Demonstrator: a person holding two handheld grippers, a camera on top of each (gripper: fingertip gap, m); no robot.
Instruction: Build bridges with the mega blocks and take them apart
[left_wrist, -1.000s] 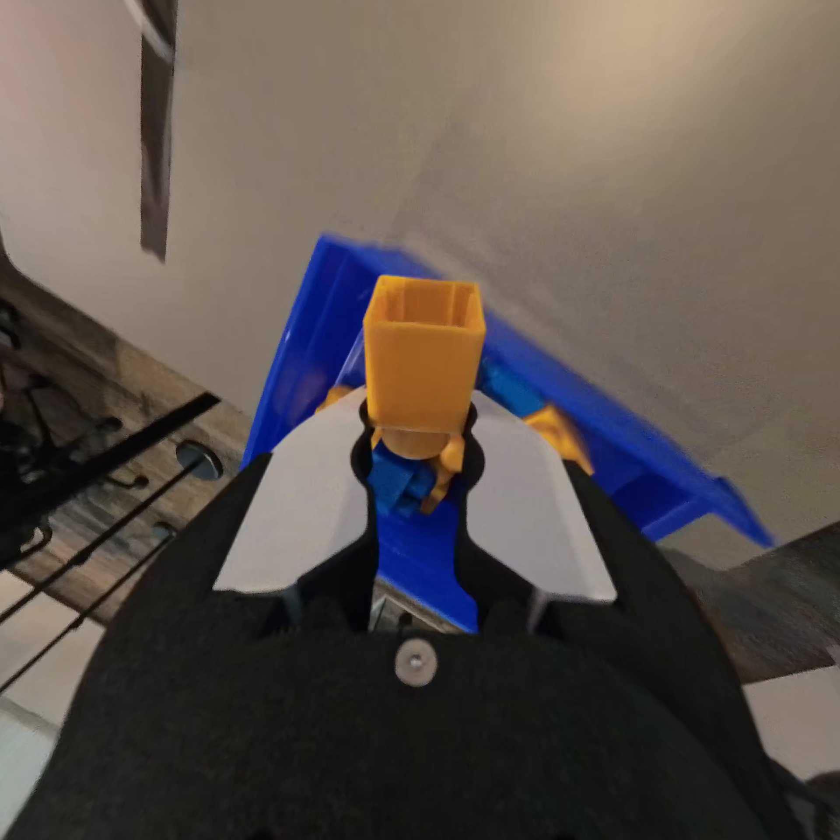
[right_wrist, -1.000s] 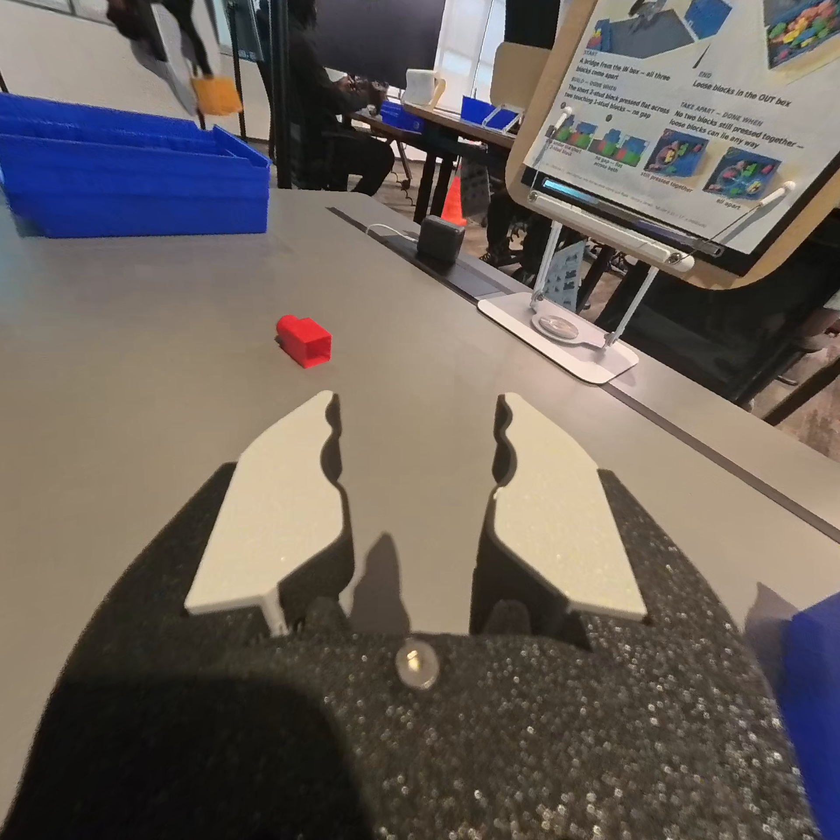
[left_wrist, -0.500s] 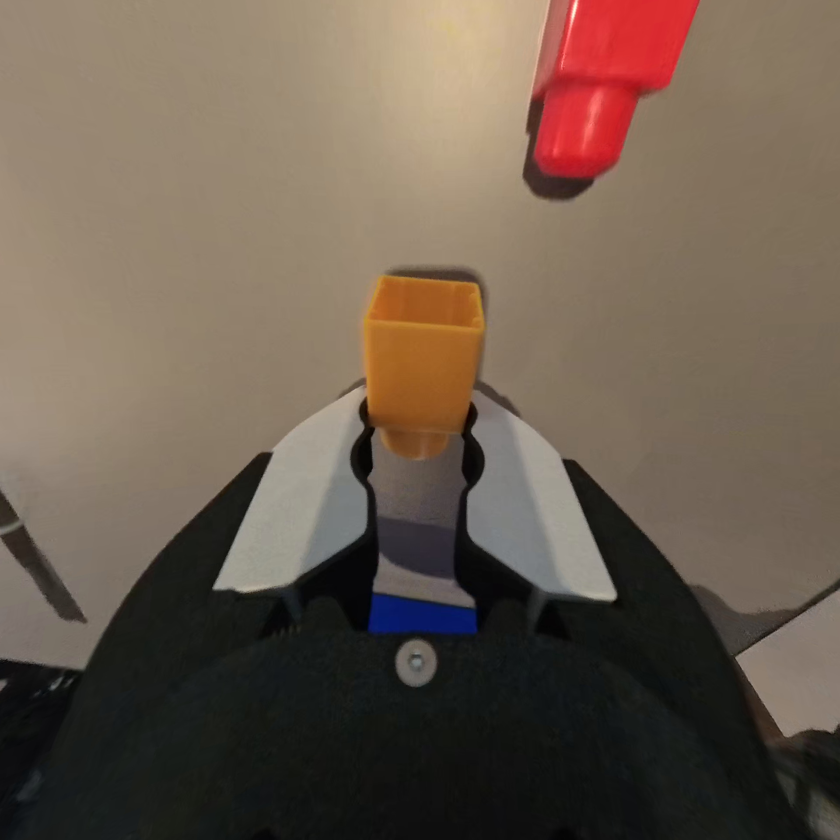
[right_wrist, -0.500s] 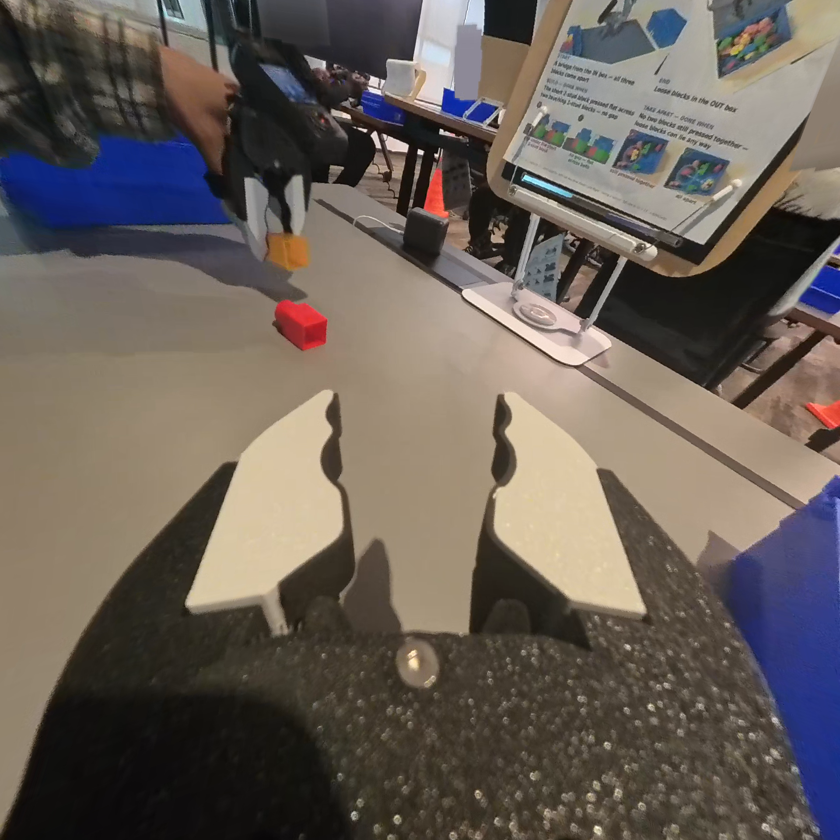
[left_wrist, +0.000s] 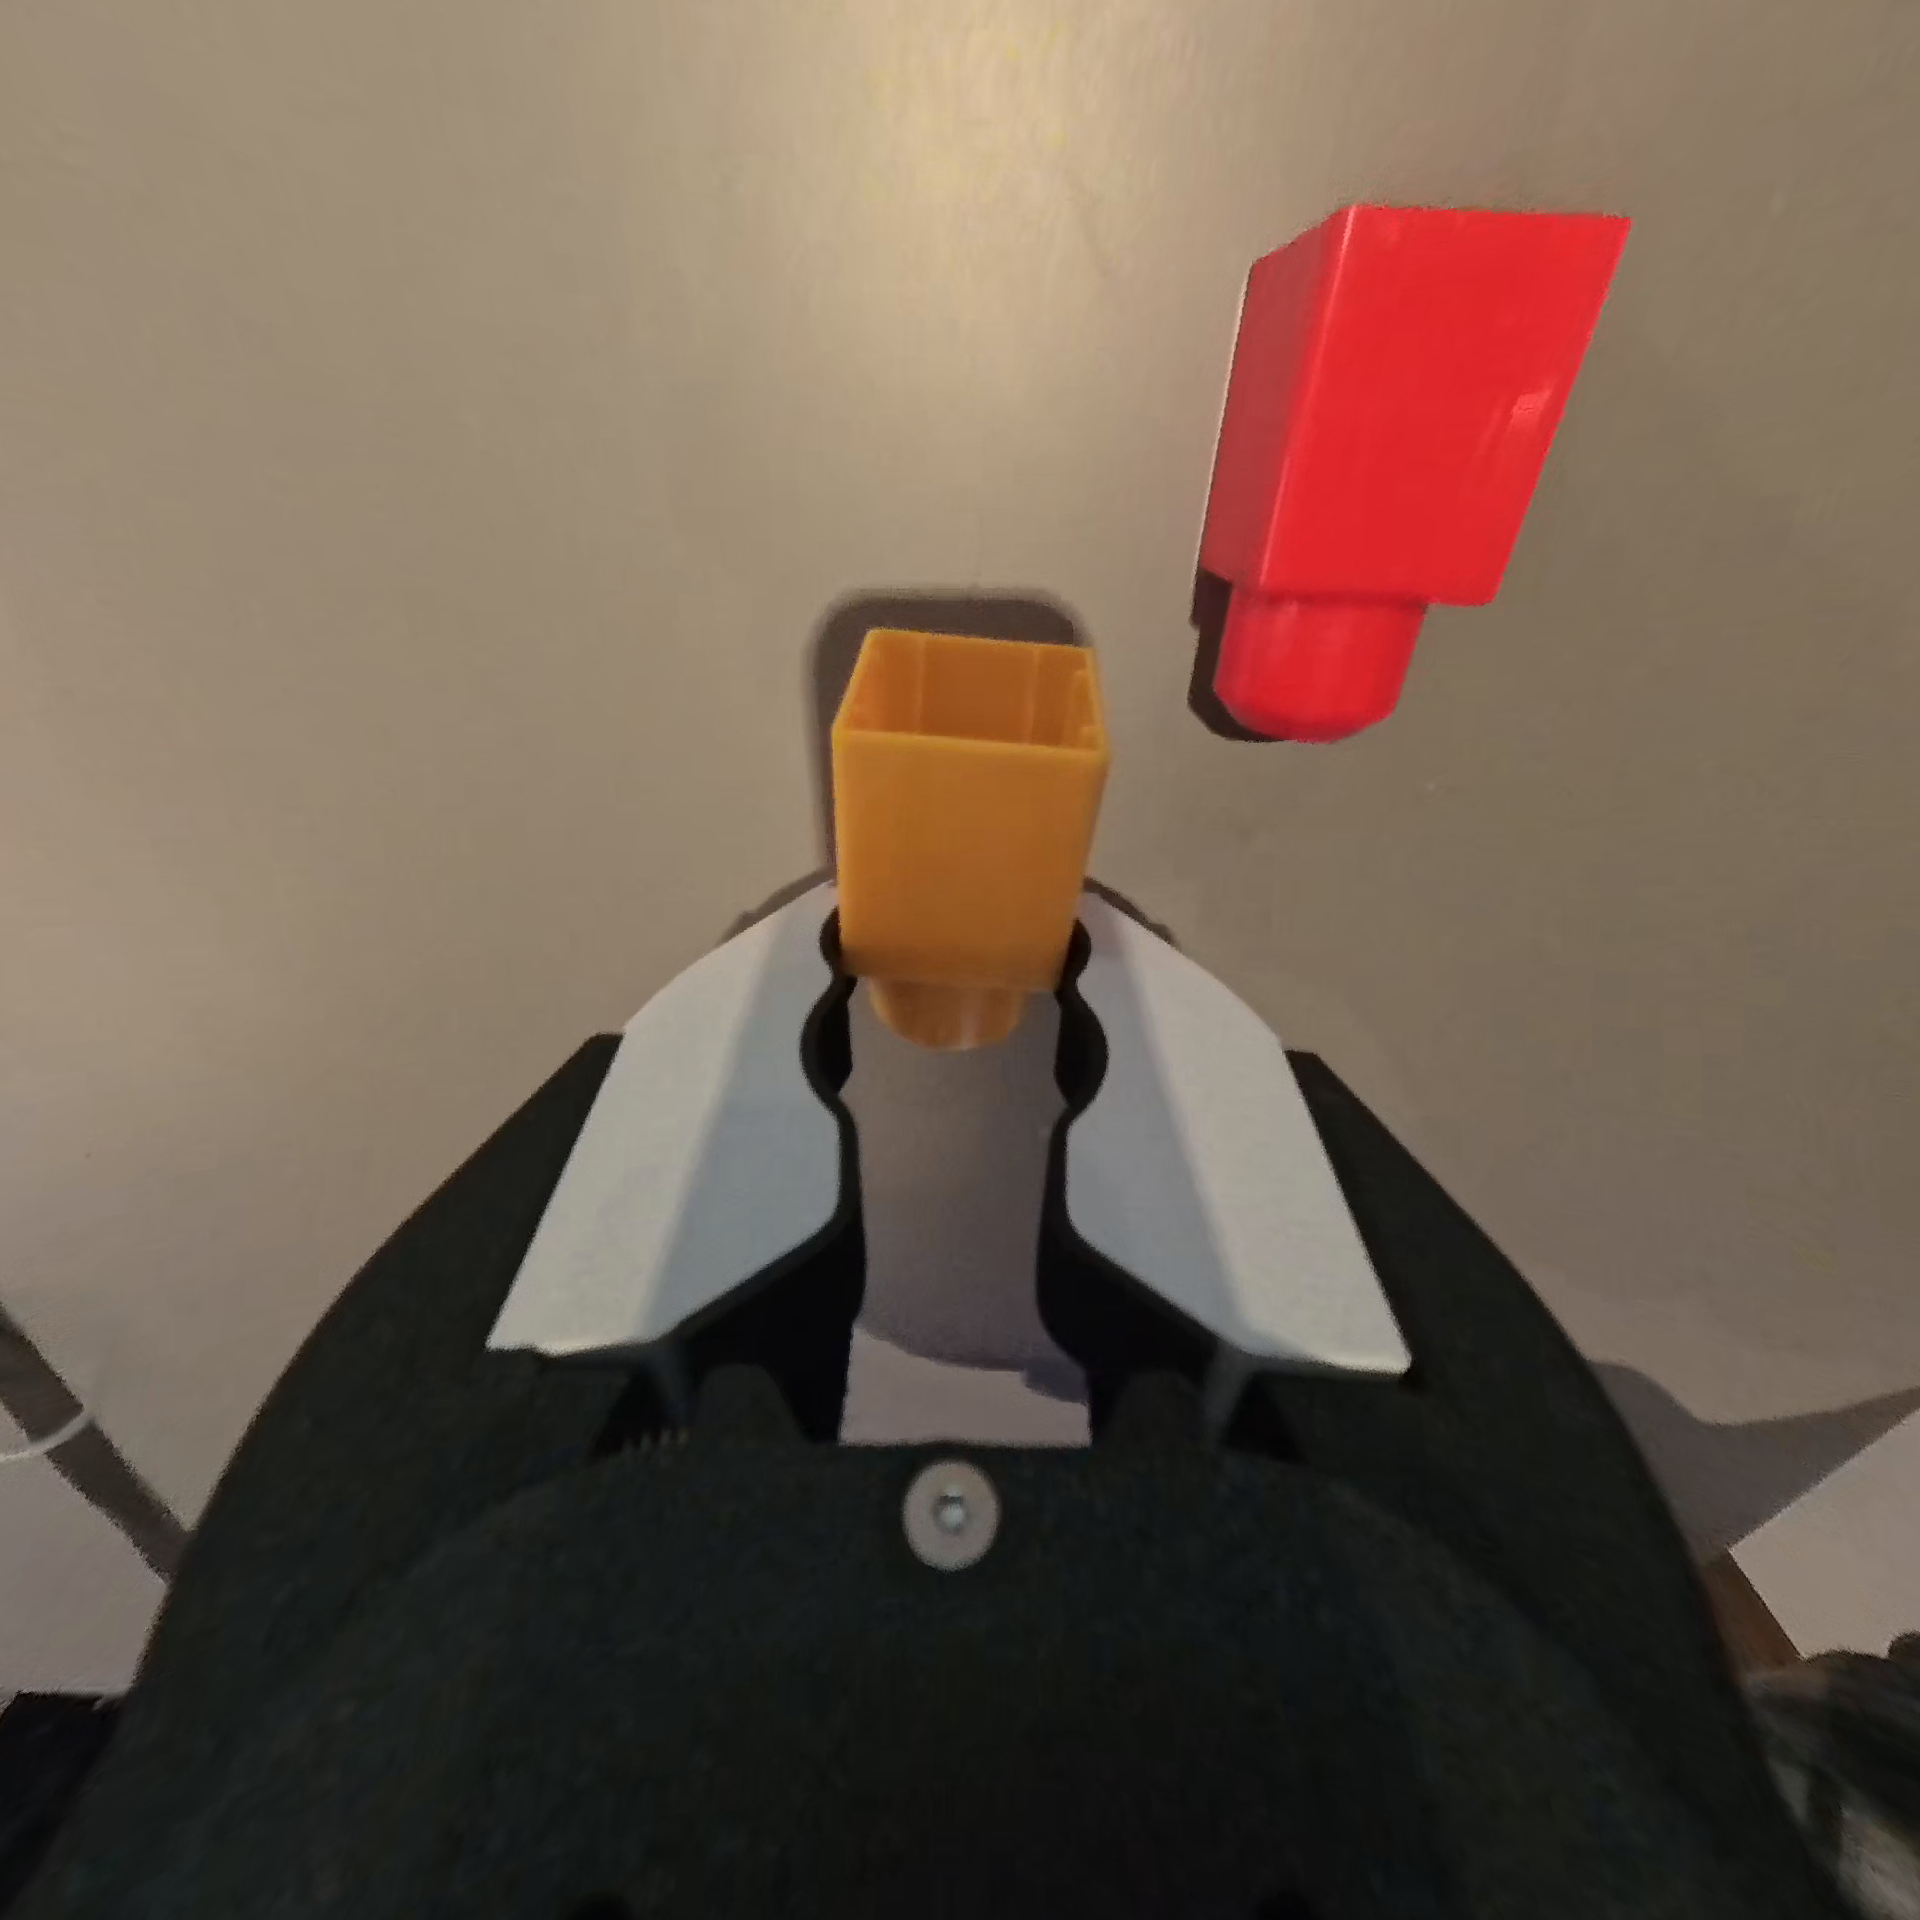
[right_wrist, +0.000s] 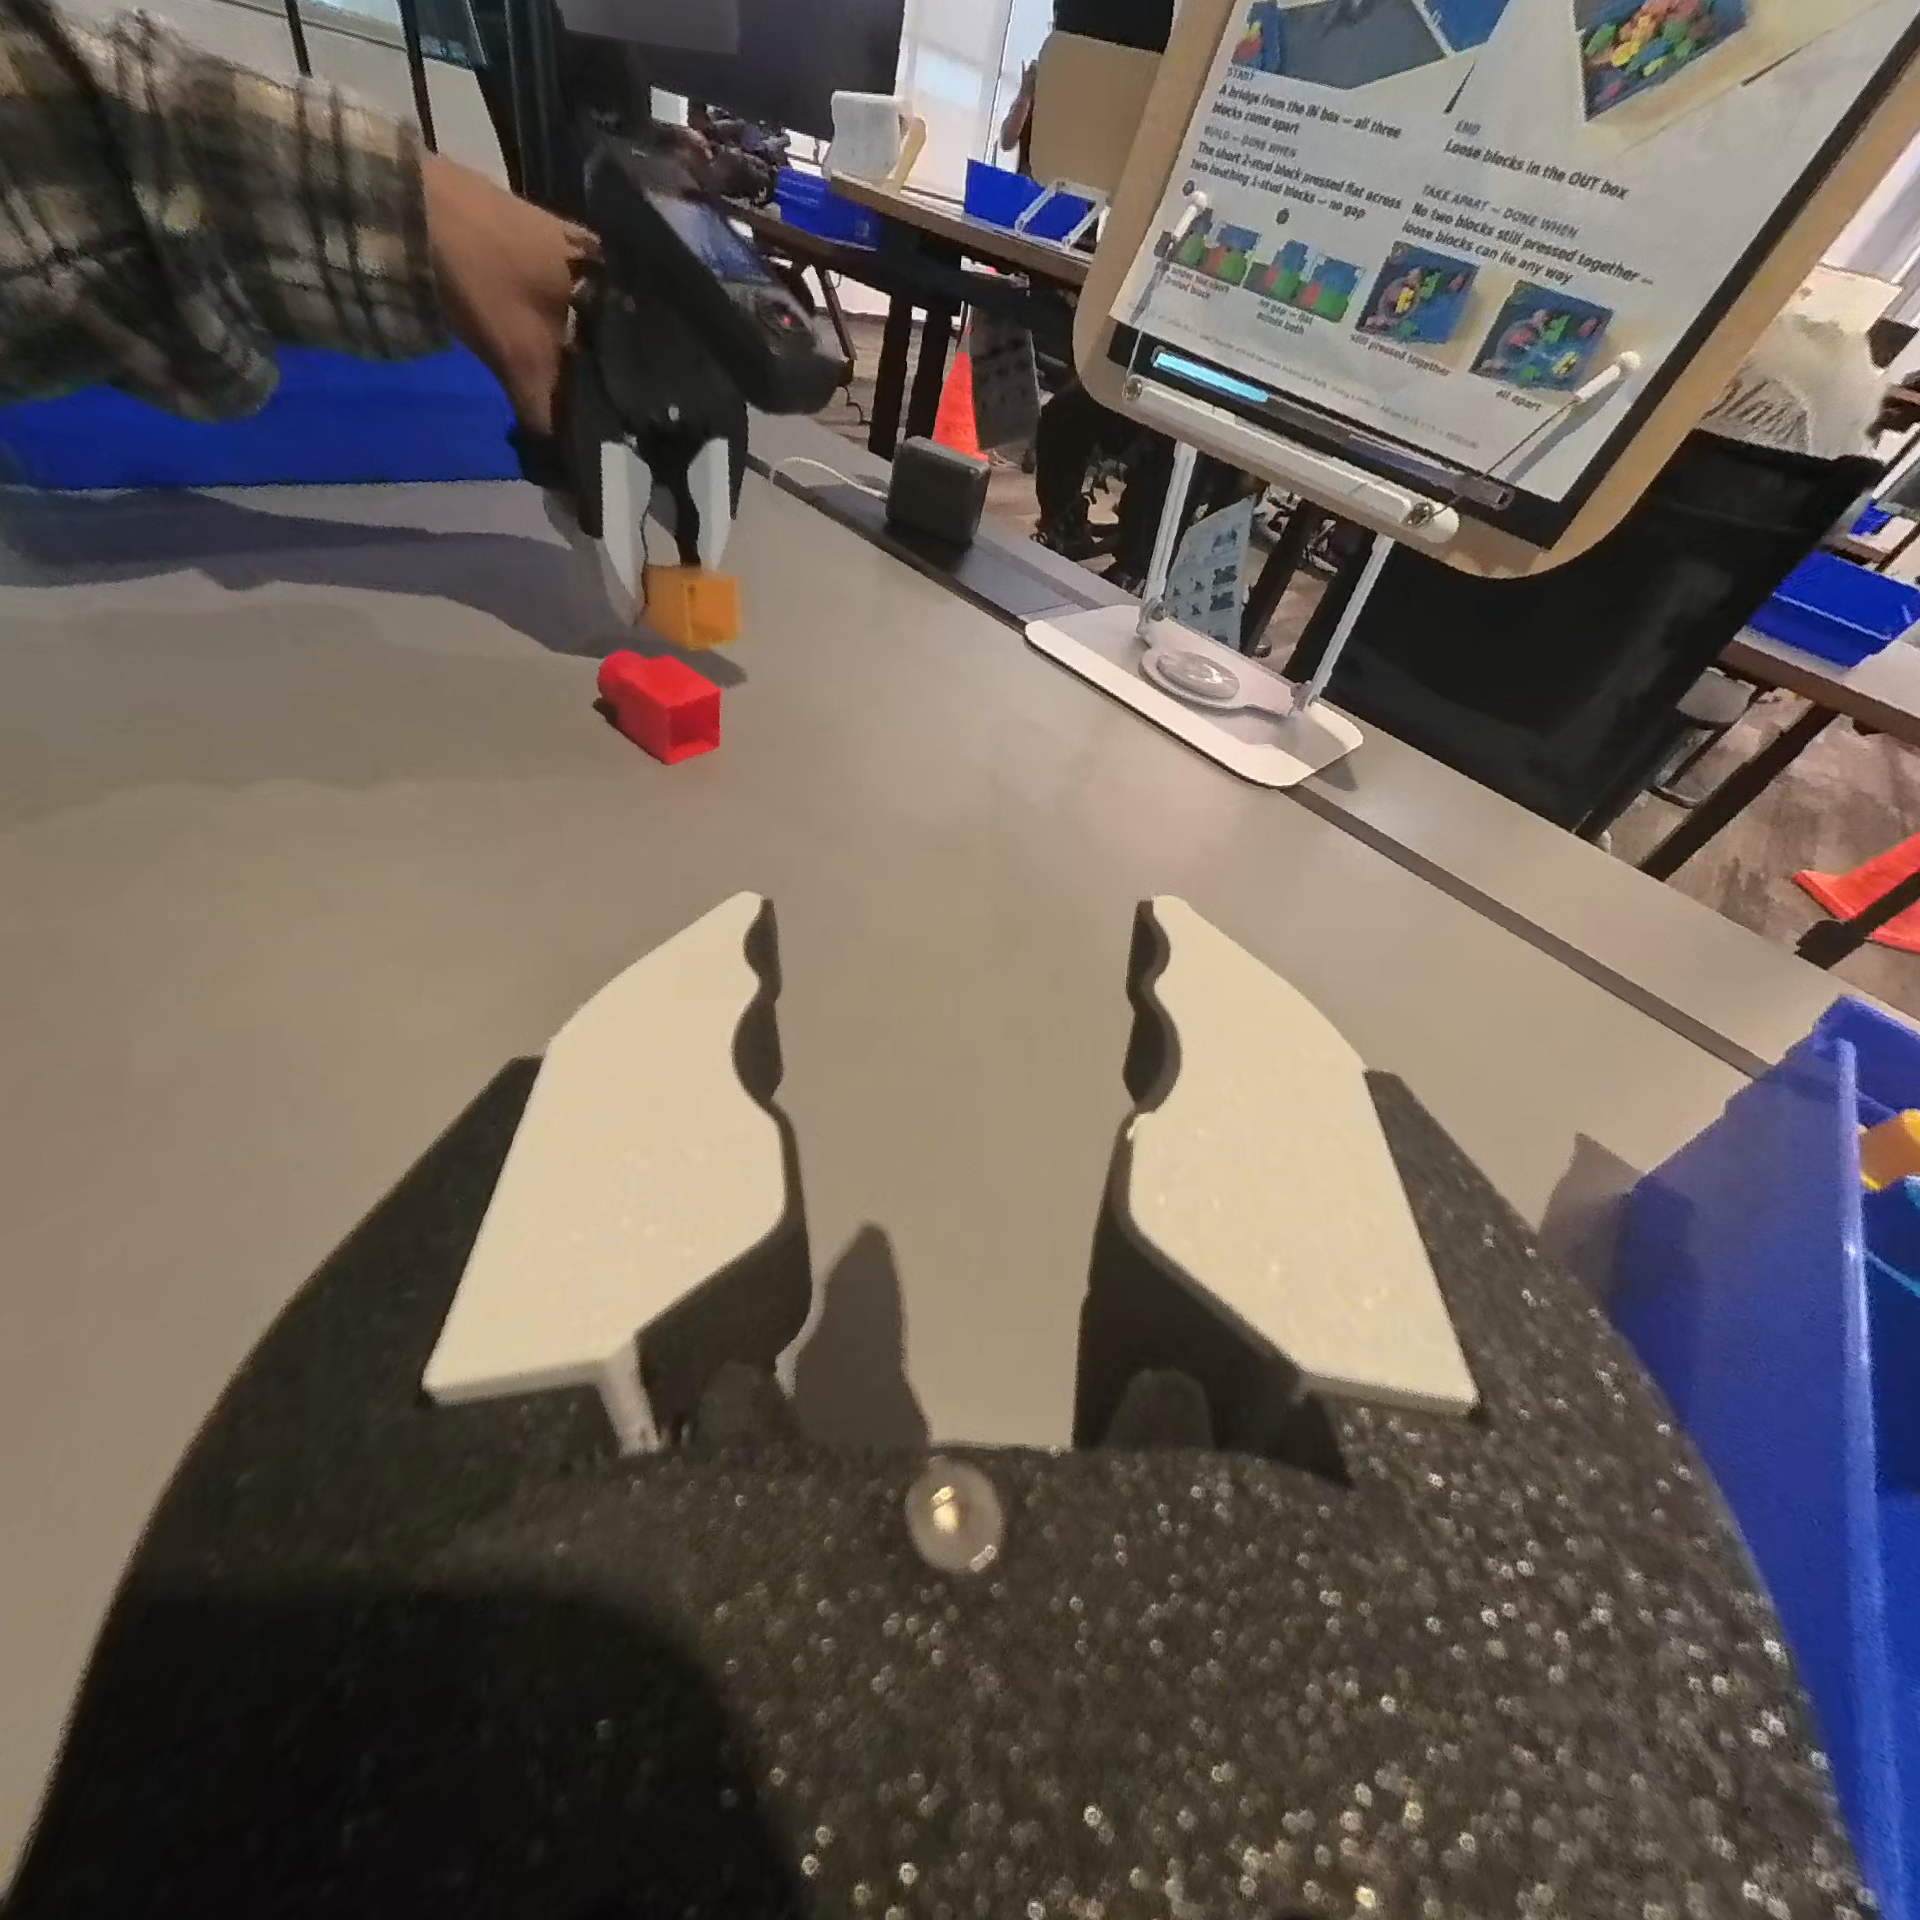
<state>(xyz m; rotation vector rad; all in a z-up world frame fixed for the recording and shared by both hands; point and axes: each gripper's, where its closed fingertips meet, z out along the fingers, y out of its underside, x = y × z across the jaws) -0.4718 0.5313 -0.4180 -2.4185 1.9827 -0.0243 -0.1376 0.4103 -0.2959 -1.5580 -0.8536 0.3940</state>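
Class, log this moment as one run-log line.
left gripper: shut on orange block, just above table | red block: lying beside | right gripper: open, empty

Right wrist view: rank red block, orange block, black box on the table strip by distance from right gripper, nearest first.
From the right gripper:
1. Red block, lying on the table, ahead-left.
2. Orange block, just behind it, in the left gripper.
3. Black box, farthest, ahead.

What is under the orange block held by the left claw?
Bare grey table with the orange block's shadow, and nothing else; the block's hollow base faces down. The red block lies beside it, apart. Whether the orange block touches the table is unclear.
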